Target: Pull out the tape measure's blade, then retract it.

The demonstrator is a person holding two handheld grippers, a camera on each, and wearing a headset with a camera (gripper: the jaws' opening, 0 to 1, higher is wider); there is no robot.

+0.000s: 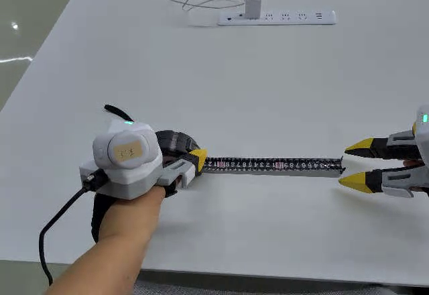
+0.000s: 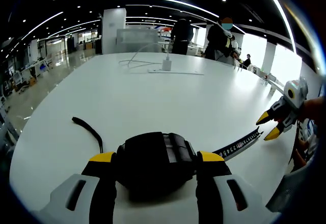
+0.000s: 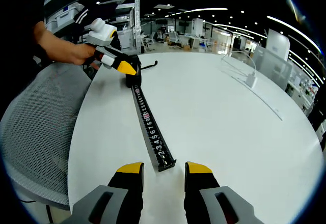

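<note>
White table (image 1: 201,74): tape measure (image 1: 175,142), power strip (image 1: 276,17)

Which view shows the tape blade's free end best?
Right gripper view: the black numbered blade's end lies close before the open right tool. Head view shows it smaller, side-on; left gripper view, tiny.

The blade (image 3: 151,127) bears printed numerals, seemingly 2 through 9.
</note>
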